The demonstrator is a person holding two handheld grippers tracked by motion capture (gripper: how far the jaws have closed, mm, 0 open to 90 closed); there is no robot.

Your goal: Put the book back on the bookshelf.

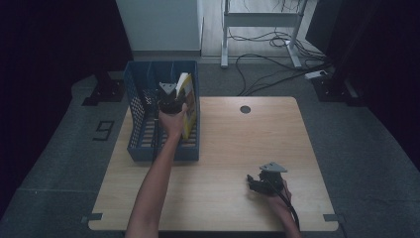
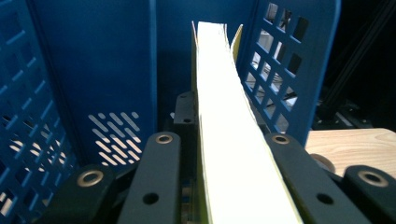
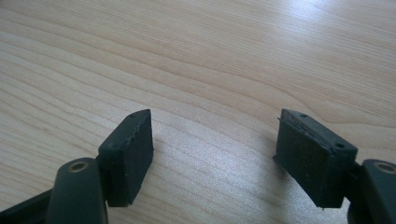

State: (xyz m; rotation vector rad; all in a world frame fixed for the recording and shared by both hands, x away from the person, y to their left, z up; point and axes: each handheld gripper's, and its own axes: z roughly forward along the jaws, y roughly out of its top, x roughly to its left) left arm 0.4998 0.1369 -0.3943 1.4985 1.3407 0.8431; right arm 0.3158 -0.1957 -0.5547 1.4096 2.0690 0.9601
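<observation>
At the table's far left corner stands a blue slotted file organiser [image 1: 141,124], its open compartments facing up and its latticed walls rising on both sides. The left tool [image 1: 170,101] is down inside it, pinching a yellow-covered book [image 1: 187,101] by its page edge. In the left gripper view the pale block of pages [image 2: 224,140] runs straight up between the two black jaws, which press against the covers on either side. The book stands on edge in the organiser's right-hand compartment, close beside the latticed outer wall [image 2: 289,70], and leans a little toward that wall at the top.

Judging by its thickness, the book is moderately heavy for a one-sided pinch. The covers look thin and bendable, and they splay slightly away from the pages at the far end, so it is probably a paperback that will sag or fan open if held only at a corner. The glossy cover may slide under the pads. A hold near the middle of the long edge, with both covers and the whole page block squeezed together as here, seems the safest. A grip near the spine would be stiffer still.

Near the table's near right corner, the right tool [image 1: 262,184] rests low over the bare wood [image 3: 196,60], its jaws spread and holding nothing.
</observation>
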